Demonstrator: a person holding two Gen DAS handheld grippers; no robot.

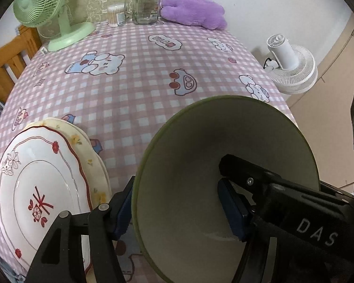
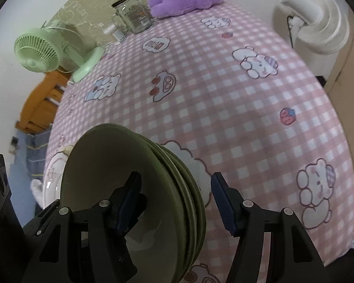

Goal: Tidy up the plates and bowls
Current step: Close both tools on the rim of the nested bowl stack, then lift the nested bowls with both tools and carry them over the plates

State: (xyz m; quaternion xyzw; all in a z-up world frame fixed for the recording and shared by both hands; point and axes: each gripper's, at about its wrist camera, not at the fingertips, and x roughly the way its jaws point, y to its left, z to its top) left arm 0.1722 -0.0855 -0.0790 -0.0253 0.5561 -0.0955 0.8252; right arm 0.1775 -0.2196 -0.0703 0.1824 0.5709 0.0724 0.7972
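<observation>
A stack of nested olive-green bowls (image 2: 167,188) stands on the pink checked tablecloth (image 1: 129,94); the left wrist view shows only the top bowl (image 1: 200,141). My left gripper (image 1: 177,188) is shut on the stack's left wall, one pad (image 1: 124,205) outside and the other inside. My right gripper (image 2: 175,179) straddles the opposite wall. Its left finger (image 2: 129,198) is inside the bowl, and its right pad stands a little clear of the outer rims, so it is open. That inside finger, marked DAS, crosses my left gripper in the bowl. To the left lies a white plate (image 1: 42,176) on a cream plate (image 1: 82,141).
Along the table's far edge stand a green desk fan (image 1: 40,2), a cotton-swab tub (image 1: 115,15), a glass jar (image 1: 146,4) and a purple plush toy (image 1: 193,11). A white fan (image 1: 290,70) stands off the table's right edge. Wooden furniture (image 1: 2,70) is at the left.
</observation>
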